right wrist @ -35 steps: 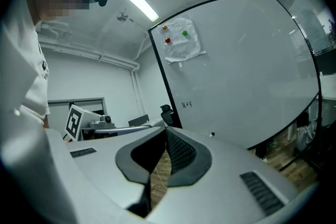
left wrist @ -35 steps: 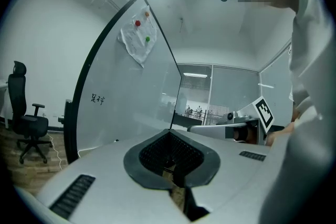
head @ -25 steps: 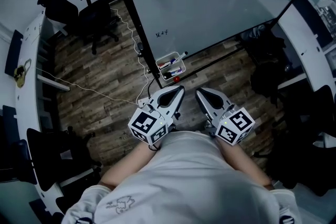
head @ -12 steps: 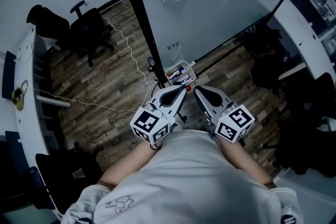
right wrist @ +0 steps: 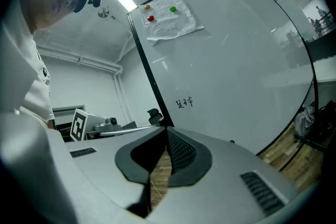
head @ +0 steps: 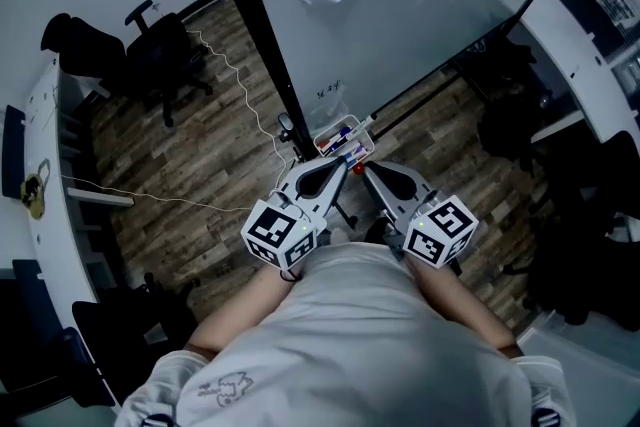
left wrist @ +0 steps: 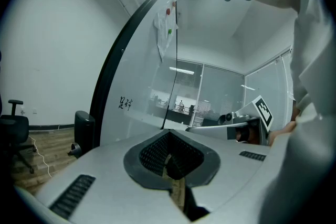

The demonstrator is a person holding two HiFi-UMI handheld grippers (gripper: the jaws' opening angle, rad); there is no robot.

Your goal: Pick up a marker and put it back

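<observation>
On the whiteboard [head: 430,35], an unreadable scribble [head: 327,92]; left gripper [head: 345,162] and right gripper [head: 367,168] closed, empty.

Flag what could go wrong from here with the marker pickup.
Both the left gripper and right gripper are shut and close to the tray; reaching in unopened could shove the markers. The markers lie bunched, so jaws might catch two. The grippers sit side by side and could bump.

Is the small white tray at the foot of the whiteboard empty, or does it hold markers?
Not empty. The head view shows several markers lying inside the tray; an exact count cannot be told.
</observation>
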